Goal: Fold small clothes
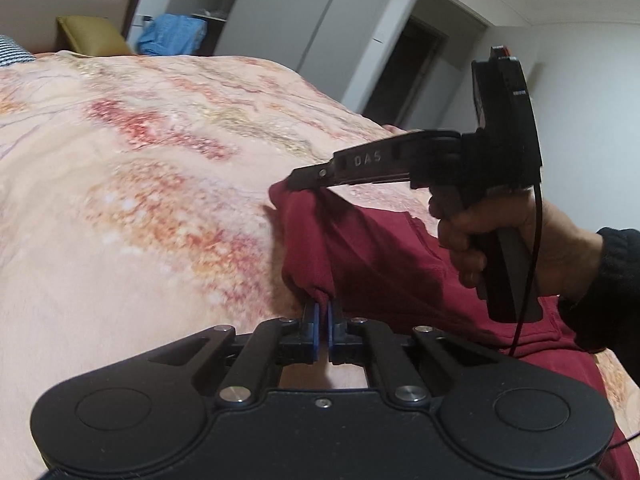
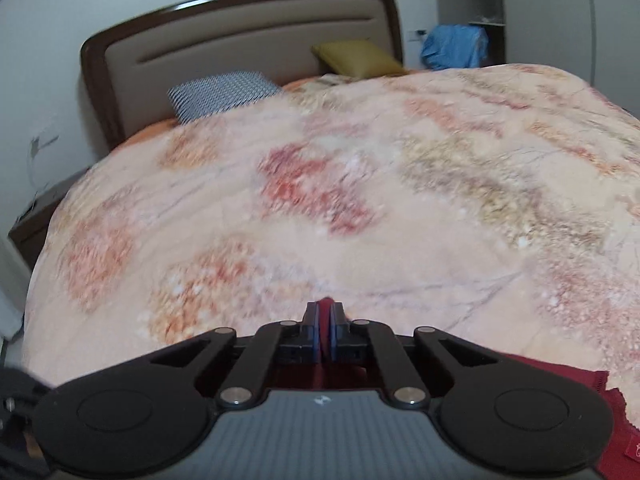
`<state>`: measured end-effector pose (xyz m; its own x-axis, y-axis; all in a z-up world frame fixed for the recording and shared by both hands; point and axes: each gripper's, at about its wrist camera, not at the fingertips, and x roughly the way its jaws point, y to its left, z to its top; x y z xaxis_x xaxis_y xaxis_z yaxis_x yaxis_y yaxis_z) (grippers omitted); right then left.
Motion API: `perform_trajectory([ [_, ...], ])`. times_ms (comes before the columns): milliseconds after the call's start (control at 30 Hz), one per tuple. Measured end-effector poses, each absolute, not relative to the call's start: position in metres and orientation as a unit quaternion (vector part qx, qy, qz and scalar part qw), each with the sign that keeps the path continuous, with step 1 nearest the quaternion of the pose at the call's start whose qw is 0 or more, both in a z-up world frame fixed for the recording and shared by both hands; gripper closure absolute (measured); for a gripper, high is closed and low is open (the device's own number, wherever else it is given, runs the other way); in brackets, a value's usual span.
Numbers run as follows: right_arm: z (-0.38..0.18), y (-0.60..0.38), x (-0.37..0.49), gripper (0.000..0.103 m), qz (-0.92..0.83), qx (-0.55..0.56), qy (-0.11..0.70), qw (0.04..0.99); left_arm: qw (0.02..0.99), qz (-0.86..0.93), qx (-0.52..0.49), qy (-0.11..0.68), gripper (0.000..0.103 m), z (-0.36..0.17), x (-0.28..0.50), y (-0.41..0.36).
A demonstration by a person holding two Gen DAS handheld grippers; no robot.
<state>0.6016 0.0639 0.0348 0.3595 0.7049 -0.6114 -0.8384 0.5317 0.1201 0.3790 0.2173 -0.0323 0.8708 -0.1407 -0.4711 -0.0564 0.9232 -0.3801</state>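
We hold a dark red garment (image 1: pixel 372 256) of soft, matte fabric at the near edge of the bed, lying on the floral blanket (image 1: pixel 140 160). The left gripper (image 1: pixel 323 305) is clenched on a bunched fold of the cloth, its blue pads pressed together with fabric pinched between them. The right gripper (image 1: pixel 298 178) is likewise clamped on a second point of the same edge, farther up the bed; in the right wrist view a sliver of red cloth shows between its closed pads (image 2: pixel 326 310). The edge between the two grip points is raised off the blanket, while the rest of the garment trails flat toward our right hand (image 1: pixel 492 236), where a hem is visible. A black cable hangs from the right gripper's handle across the cloth.

Beyond the garment, the blanket surface is bare. At the far end we see a checked pillow (image 2: pixel 222 94), an olive cushion (image 2: pixel 356 58), and the padded headboard (image 2: pixel 240 40). A blue bundle (image 2: pixel 454 46) sits beside the bed.
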Motion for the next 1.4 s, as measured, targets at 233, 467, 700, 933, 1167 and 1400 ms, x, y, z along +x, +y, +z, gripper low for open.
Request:
perform_trajectory([
  [233, 0.027, 0.069, 0.603, 0.087, 0.463, -0.112, 0.327, 0.816, 0.936, -0.011, -0.234, 0.261, 0.098, -0.035, 0.381, 0.226],
  [467, 0.049, 0.018, 0.586, 0.027, 0.433, -0.098, 0.305, 0.843, 0.931, 0.021, -0.237, 0.275, 0.055, -0.025, 0.372, 0.222],
  [700, 0.068, -0.080, 0.535, 0.000, 0.384, -0.084, 0.278, 0.876, 0.943, 0.046, -0.199, 0.262, 0.016, 0.001, 0.339, 0.201],
  [933, 0.074, -0.181, 0.450, 0.000, 0.350, -0.059, 0.270, 0.895, 0.949, 0.051, -0.186, 0.251, 0.002, 0.022, 0.300, 0.170],
  [1167, 0.059, -0.234, 0.368, 0.000, 0.327, -0.086, 0.269, 0.902, 0.948, 0.057, -0.168, 0.263, 0.001, 0.018, 0.263, 0.138],
  [1400, 0.028, -0.271, 0.298, 0.000, 0.299, -0.085, 0.271, 0.911, 0.942, 0.049, -0.150, 0.296, 0.001, -0.006, 0.225, 0.114],
])
